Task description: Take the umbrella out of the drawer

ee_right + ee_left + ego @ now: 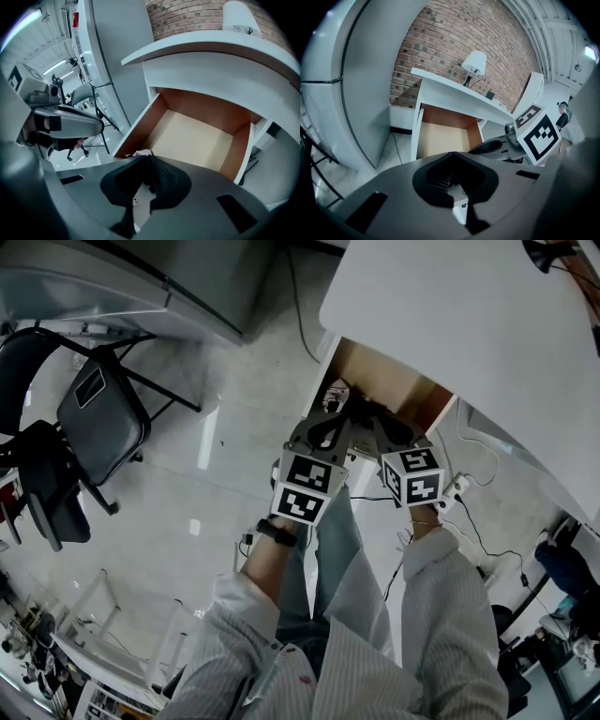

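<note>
Brown wood lines the open drawer (244, 143) under the white bench (450, 306), and its far floor is bare. The umbrella is not clearly visible: a pale patterned scrap (142, 153) at the near left corner may be part of it. The left gripper (452, 157) and right gripper (147, 158) hang close side by side over the near end, both with fingers together and empty. Going in closed, they would shove rather than grasp, and the 2 could knock each other or the side walls. Above is open; the bench edge overhangs the far end.
</note>
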{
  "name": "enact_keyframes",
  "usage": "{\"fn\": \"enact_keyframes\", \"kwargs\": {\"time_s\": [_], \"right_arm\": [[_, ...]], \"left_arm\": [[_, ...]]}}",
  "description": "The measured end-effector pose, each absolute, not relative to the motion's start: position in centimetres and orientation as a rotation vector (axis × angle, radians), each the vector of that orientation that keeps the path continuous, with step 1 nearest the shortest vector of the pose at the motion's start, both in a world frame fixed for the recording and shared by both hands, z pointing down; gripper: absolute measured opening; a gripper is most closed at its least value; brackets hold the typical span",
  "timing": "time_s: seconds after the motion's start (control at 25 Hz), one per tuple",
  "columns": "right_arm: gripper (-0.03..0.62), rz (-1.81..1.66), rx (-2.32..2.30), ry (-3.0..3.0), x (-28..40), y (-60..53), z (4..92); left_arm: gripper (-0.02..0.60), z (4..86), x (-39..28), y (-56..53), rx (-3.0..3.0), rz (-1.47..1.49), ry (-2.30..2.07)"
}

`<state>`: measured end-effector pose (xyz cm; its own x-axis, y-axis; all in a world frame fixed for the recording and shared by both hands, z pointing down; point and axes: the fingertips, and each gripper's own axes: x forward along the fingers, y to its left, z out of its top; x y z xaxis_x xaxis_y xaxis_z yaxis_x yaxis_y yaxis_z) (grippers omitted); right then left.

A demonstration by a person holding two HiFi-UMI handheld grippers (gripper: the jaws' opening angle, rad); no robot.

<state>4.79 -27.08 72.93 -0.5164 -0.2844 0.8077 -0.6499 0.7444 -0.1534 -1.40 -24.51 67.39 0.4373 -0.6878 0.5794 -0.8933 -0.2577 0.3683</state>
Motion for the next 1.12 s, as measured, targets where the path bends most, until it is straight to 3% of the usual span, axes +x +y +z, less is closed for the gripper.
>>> {"fn": "enact_keyframes", "kwargs": {"time_s": [0.44,0.56,0.84,1.12], "right_arm": [[0.043,0.503,0.542,-2.047,5.0,-27.3,77.8],[0.119,0.499,0.494,-2.025,4.9,-27.0,78.6],[0.225,0.486,0.37,-1.949,4.6,-25.8,81.2],[0.283,0.45,0.293,-1.86,5.1,-26.2,83.9]], "left_arm": [[0.009,71.5,-0.3,-24.3,1.961,0.458,-1.229],[0.009,71.8,-0.4,-24.1,1.946,0.461,-1.221],[0.009,72.9,-0.7,-23.2,1.926,0.468,-1.199],[0.009,73.5,-0.9,-22.7,1.918,0.479,-1.176]]}}
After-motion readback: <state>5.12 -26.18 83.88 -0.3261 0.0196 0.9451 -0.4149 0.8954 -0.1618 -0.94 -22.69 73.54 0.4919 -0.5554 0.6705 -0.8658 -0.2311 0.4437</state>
